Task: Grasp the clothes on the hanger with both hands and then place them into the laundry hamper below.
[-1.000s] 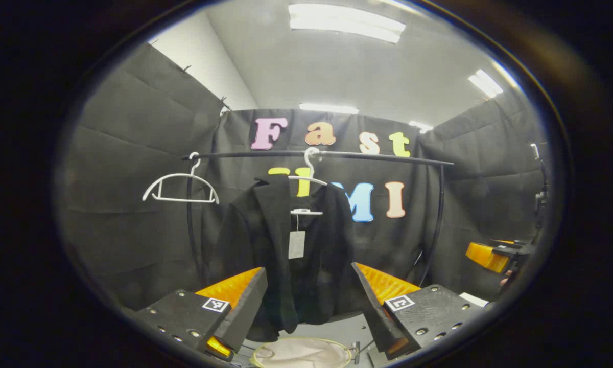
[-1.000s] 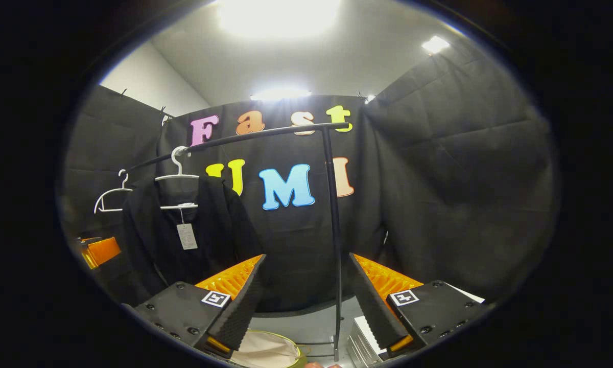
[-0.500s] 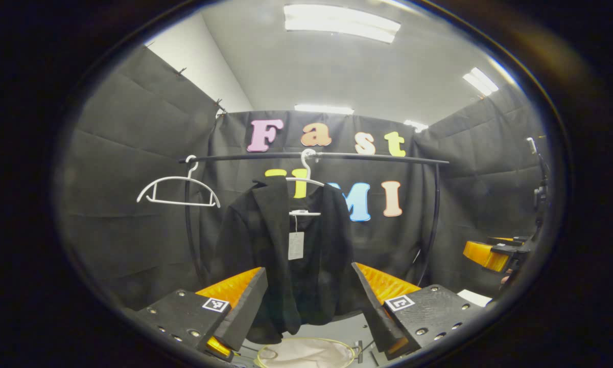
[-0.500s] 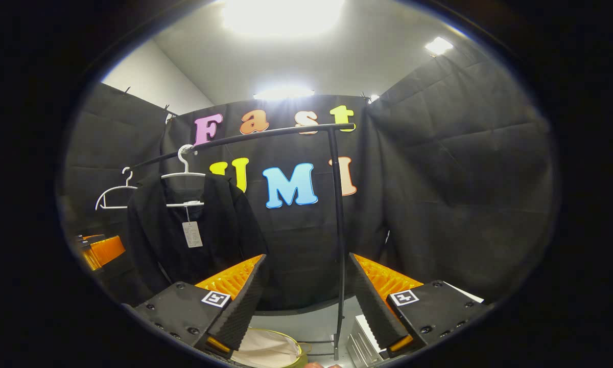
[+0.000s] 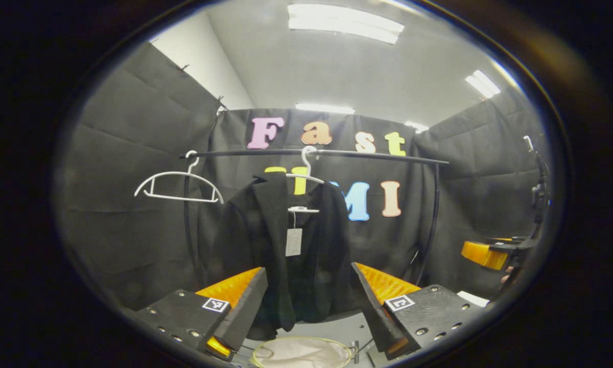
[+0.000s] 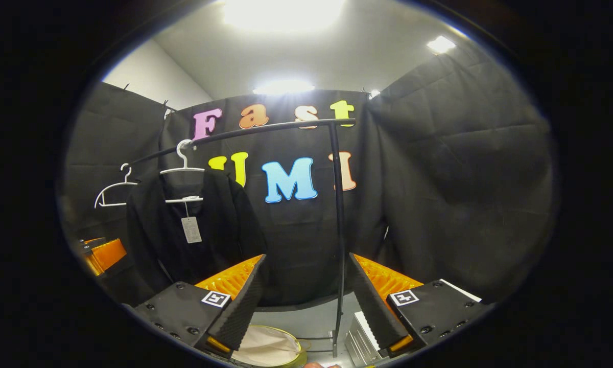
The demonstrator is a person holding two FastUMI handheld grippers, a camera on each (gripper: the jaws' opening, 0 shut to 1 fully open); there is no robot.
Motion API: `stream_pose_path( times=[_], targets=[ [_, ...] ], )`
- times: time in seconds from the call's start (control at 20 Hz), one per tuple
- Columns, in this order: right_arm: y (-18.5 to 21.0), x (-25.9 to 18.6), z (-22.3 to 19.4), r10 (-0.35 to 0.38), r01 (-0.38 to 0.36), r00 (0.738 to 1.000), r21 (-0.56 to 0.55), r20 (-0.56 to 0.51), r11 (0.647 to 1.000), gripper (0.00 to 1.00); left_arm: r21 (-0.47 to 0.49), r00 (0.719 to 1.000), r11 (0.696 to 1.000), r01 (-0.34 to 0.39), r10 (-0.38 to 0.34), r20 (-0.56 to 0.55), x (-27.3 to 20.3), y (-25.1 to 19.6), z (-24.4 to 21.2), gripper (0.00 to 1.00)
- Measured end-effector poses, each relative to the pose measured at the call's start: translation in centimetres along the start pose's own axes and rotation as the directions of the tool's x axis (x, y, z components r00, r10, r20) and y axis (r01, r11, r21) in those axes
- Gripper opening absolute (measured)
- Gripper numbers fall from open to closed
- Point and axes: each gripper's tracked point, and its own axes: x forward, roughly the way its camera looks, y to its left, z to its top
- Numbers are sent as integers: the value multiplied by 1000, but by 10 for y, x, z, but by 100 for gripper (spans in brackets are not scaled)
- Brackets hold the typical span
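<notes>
The left gripper (image 5: 309,301) was spread wide with nothing between its fingers, aimed straight at the black jacket (image 5: 281,255), well short of it. The right gripper (image 6: 306,301) was likewise wide apart and empty, pointed to the right of the jacket (image 6: 194,235) at the upright post of the clothes rail (image 6: 337,214). The jacket hung on a white hanger (image 5: 304,176) hooked over the rail's black bar (image 5: 316,153), a paper tag (image 5: 293,242) dangling at its front. An empty white hanger (image 5: 178,184) hung on the same bar, to the left of the jacket. The laundry hamper (image 5: 302,352) stood on the floor below the jacket, its pale lining and rim showing between the left gripper's fingers. In the left gripper view the right gripper appeared far off at the right edge.
</notes>
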Motion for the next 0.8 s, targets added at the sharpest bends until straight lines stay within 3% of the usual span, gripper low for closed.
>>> stream_pose_path(
  times=[0.25,0.45,0.55,0.6,0.65,0.7,0.8],
  targets=[
    [18,24,-3,45,-45,999,-2,-19,999,97,5,999,999,-47,47,-21,9,12,-2,95],
    [54,65,2,145,-145,989,-3,-15,989,98,41,991,991,-129,130,-22,29,28,4,95],
    [78,89,3,213,-213,977,5,-24,977,98,46,985,984,-170,172,-27,40,34,8,95],
    [88,100,6,246,-246,969,3,-22,969,93,45,982,982,-186,187,-24,45,37,12,95],
    [99,112,7,278,-278,960,-2,-29,960,98,47,978,978,-205,206,-26,51,40,13,95],
    [109,123,5,310,-310,950,-3,-39,951,93,50,974,973,-224,225,-31,59,44,13,95],
    [131,141,7,382,-382,923,6,-45,924,98,48,964,964,-263,264,-29,73,48,15,95]
  ],
)
